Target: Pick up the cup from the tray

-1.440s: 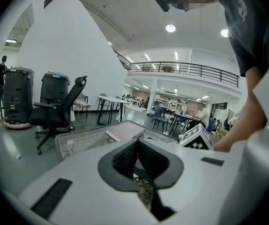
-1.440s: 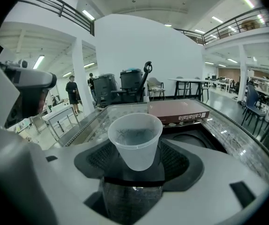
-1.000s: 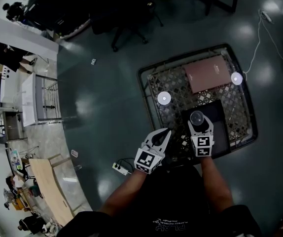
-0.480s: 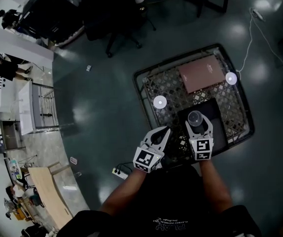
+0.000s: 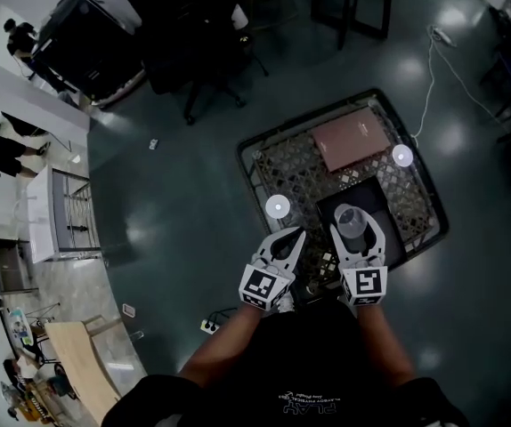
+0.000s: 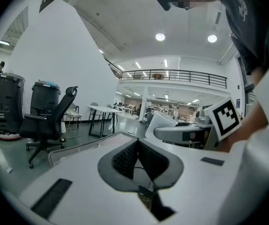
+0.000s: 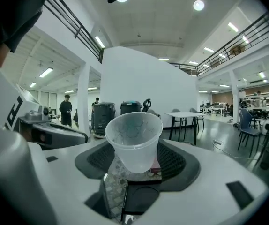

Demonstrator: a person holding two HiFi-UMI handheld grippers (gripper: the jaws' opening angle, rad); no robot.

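Observation:
A clear plastic cup (image 5: 351, 221) (image 7: 133, 136) stands upright between the pads of my right gripper (image 5: 354, 231) (image 7: 135, 154), which is shut on its lower body. The cup hangs a little above the black tray (image 5: 390, 223) (image 7: 139, 199) on the lattice-topped table (image 5: 296, 172). My left gripper (image 5: 288, 240) (image 6: 137, 146) is held beside it at the table's near edge, its jaws together with nothing between them.
A pink notebook (image 5: 351, 138) lies at the far side of the table. Two lamp reflections (image 5: 277, 206) show on the top. A black office chair (image 5: 193, 56) and black bins (image 5: 77, 43) stand beyond. A power strip (image 5: 209, 326) lies on the floor by my left.
The cup has stayed in my right gripper and looks slightly larger and closer. My head view has shifted, so the table sits further left in the picture.

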